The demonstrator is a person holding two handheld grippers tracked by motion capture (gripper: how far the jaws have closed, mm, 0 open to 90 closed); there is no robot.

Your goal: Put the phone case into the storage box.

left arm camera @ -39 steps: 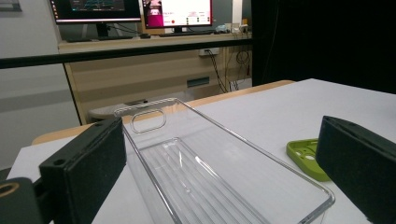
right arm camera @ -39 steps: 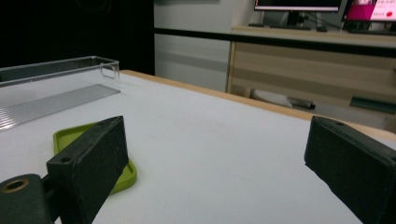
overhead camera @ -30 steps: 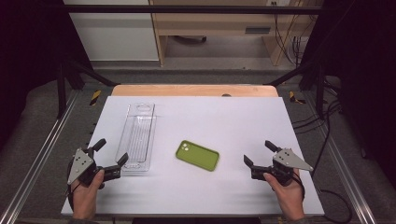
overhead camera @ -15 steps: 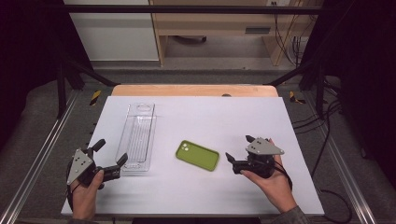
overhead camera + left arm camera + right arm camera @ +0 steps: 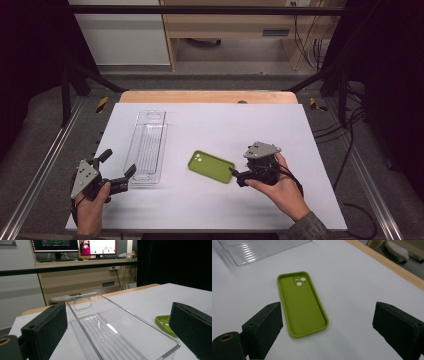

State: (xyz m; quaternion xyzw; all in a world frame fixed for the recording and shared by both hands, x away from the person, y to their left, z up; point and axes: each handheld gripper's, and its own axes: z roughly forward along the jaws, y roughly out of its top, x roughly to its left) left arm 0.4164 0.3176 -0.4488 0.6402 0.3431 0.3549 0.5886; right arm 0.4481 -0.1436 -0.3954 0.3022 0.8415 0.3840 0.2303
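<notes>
- Left tongs [image 5: 117,171]: held low at the near left of the tabletop [image 5: 300,130], jaws spread wide, nothing gripped. Risk: the near end of the tray lies just beyond the jaws, so a forward drift could knock it askew.
- Clear plastic tray [image 5: 147,147]: long, ribbed floor, lying flat and lengthwise left of centre. Risk: being light and smooth, it is judged likely to slide on the white surface if nudged.
- Green phone case [image 5: 211,166]: lying open side up at the middle of the tabletop, camera cutout toward the tray, apart from it. Risk: the soft, shallow rim may flex or squirt out if pinched across the width from a low angle.
- Right tongs [image 5: 240,177]: jaws wide apart, empty, just beside the case's near end; contact cannot be ruled out in the high view. Risk: with the case offset toward one jaw in the right gripper view, the case could be pushed rather than clasped on closing.
</notes>
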